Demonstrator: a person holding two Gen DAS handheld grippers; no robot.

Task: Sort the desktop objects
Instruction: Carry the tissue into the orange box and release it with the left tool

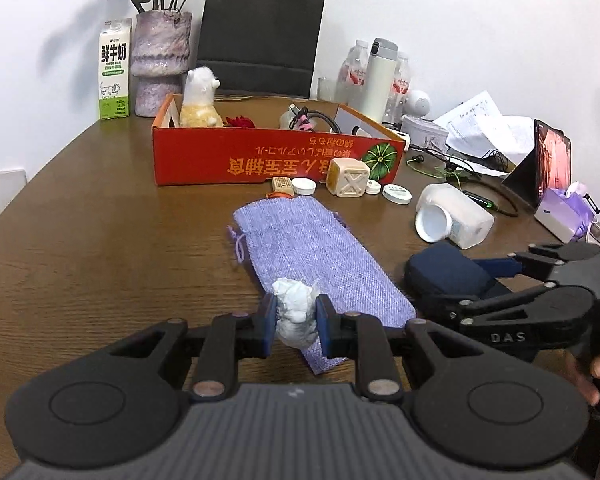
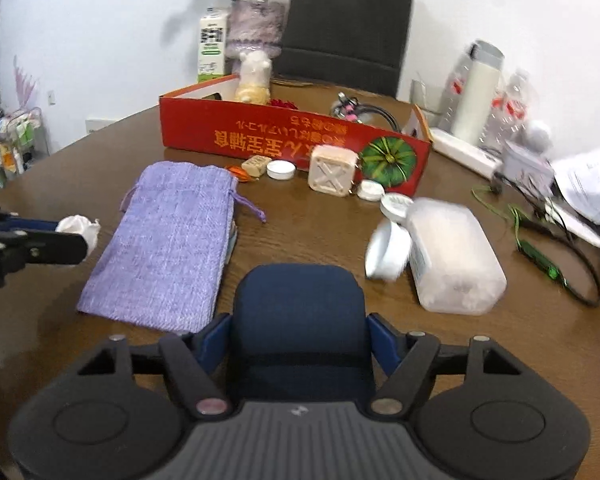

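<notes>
Left claw (image 1: 296,322) pinches crumpled tissue (image 1: 296,312); right claw (image 2: 300,344) brackets navy case (image 2: 300,320).

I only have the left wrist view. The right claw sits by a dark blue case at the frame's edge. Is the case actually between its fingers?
Observer: Yes. In the right wrist view the navy case lies between the right claw, and its blue pads seem to touch both sides.
Operator: Anything beyond the table's left edge?
Observer: A small rack crowded with little packages stands by the wall.
Operator: What about the milk carton's other face?
Observer: The milk carton shows a black code panel there.
</notes>
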